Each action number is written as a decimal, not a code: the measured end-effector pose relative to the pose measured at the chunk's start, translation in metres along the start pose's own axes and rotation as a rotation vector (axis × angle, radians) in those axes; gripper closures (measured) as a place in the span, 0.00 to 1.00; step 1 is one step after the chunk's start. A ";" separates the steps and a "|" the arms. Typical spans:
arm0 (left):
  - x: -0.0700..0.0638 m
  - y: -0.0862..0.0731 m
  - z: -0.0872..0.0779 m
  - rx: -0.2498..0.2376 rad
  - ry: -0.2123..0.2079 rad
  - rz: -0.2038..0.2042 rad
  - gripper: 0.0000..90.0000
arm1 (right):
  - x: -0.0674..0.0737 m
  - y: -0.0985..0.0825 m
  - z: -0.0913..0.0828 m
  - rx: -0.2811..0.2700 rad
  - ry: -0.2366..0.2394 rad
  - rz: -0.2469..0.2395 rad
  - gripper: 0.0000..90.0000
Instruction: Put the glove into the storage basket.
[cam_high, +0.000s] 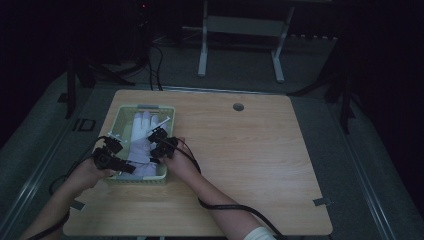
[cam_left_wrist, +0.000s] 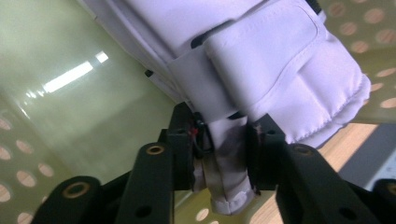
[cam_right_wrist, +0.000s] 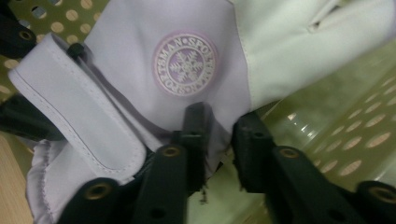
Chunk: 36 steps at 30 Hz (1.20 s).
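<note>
A white glove lies flat in a pale green perforated basket at the table's left, its fingers pointing away from me. My left gripper is at the glove's near left cuff. In the left gripper view a fold of the glove's cuff fills the gap between my left gripper's jaws, above the basket's floor. My right gripper stands over the glove's right edge. In the right gripper view its jaws are slightly parted around the thin edge of the glove, which bears a round snowflake badge, beside the basket's wall.
The wooden table has a round cable hole near its far edge. Behind it, white legs of another stand rise from the dark floor. Cables trail from both grippers off the near edge.
</note>
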<state>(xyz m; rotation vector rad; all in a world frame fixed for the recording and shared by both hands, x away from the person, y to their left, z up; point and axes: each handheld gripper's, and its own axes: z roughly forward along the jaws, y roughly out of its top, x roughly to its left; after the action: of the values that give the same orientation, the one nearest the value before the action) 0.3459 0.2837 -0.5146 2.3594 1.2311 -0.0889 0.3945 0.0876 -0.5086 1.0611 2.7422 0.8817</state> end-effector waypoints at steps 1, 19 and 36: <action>0.000 -0.001 0.000 -0.006 0.003 -0.004 0.67 | -0.001 0.000 -0.001 -0.005 0.005 0.004 0.74; -0.033 -0.001 -0.028 -0.371 0.051 0.008 0.02 | -0.013 0.005 -0.047 -0.137 0.089 -0.092 0.19; -0.084 0.016 -0.027 -0.469 0.082 0.040 0.03 | -0.040 -0.021 -0.086 -0.151 0.069 -0.109 0.20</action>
<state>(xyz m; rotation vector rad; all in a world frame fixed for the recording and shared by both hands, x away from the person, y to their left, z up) 0.3039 0.2240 -0.4622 1.9905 1.0982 0.2832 0.3899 0.0074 -0.4538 0.8626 2.7054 1.1074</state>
